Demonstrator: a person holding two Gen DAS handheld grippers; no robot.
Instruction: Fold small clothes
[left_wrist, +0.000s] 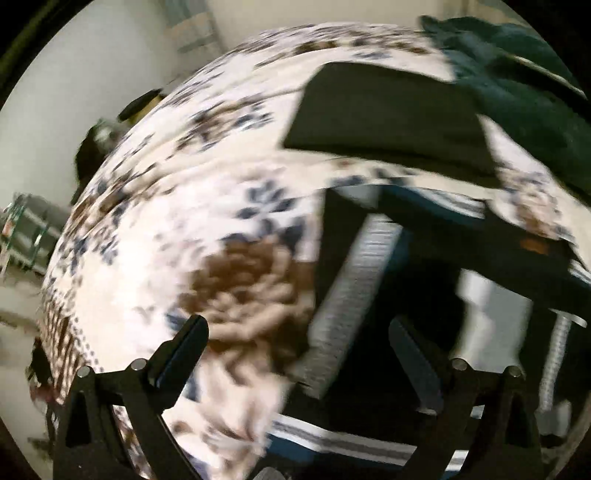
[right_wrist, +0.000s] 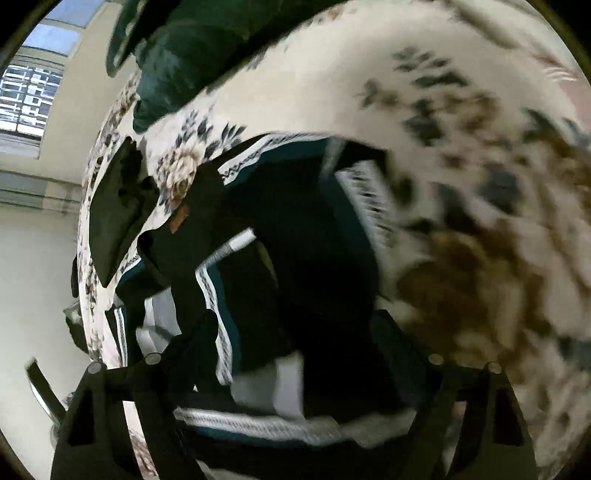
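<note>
Garment (right_wrist: 295, 258), dark with striped trim, on floral cloth (left_wrist: 166, 221); left tool (left_wrist: 299, 354) and right tool (right_wrist: 295, 343) both spread apart.

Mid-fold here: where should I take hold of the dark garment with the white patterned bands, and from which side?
Probably grip the dark garment at its white patterned band, the clearest firm edge lying on the floral bedcover. Come in from the bare bedcover side, sliding one finger of the left tongs under that edge. Motion blur hides the finer folds.

Open floral bedspread (left_wrist: 155, 229) is lying left of the striped garment (left_wrist: 354, 280). A folded black cloth (left_wrist: 388, 110) and dark green pile (left_wrist: 517, 92) are blocking the far side.
</note>
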